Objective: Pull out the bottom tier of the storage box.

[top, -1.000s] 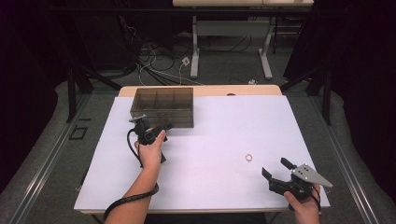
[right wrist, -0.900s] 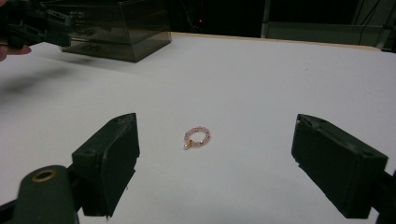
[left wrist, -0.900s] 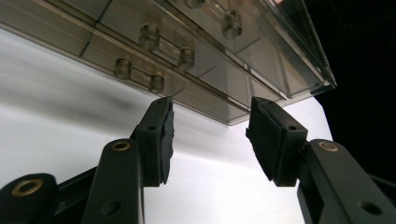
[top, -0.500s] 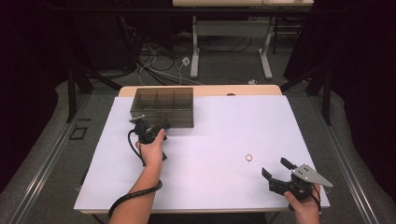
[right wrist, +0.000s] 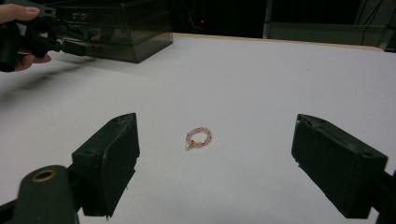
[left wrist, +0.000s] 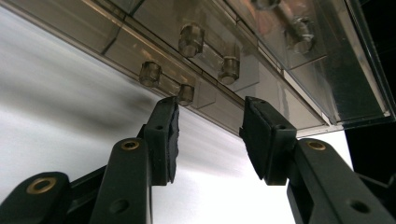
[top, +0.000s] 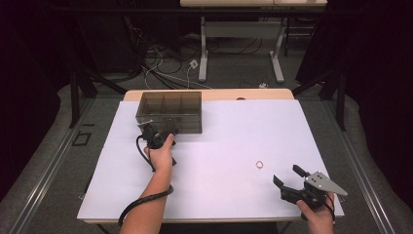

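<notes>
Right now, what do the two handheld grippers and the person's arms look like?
Both grippers are black with two jaws. The left gripper has ridged black pads and brass-coloured rivets; a black cable trails from it along the bare forearm. The right gripper has blocky black jaws, a brass-coloured rivet and a grey three-cornered plate on top. No sleeves show.

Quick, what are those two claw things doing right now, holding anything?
Left gripper: open, jaws just been closing at the front of the smoky plastic box, nothing gripped.
Right gripper: wide open, empty, facing the pink bead ring.
</notes>
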Demonstrator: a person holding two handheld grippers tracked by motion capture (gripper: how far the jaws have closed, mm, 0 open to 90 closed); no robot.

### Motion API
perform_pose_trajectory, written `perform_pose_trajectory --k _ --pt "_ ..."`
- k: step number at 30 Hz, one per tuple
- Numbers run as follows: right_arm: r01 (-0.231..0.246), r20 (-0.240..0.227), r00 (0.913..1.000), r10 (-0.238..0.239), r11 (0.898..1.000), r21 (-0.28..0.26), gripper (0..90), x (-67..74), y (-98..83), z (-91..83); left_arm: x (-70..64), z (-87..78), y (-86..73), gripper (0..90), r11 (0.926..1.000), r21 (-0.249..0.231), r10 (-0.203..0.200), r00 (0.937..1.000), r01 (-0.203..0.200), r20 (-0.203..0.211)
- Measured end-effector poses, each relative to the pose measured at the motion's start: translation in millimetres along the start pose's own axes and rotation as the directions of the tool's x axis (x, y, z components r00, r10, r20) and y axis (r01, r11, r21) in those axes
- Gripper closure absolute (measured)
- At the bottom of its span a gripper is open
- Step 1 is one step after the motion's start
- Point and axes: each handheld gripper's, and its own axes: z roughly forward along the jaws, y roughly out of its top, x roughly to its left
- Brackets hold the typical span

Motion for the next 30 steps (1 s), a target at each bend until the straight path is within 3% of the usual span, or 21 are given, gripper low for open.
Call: perform_pose_trajectory --k 17,30 --pt "0.007 -0.003 1.0000 -0.007 1.000 -0.001 14.7 -0.4 -0.1 0.2 0.7 9.9 -2.4 60.7 1.0000 -0.002 -0.009 0.9994 0.009 -0.032" --pt "0.009 -0.004 0.9999 -0.009 1.000 0.000 14.7 0.1 -0.4 0.3 7.7 13.7 -2.4 65.8 0.9994 0.000 -0.033 0.9993 0.033 -0.017"
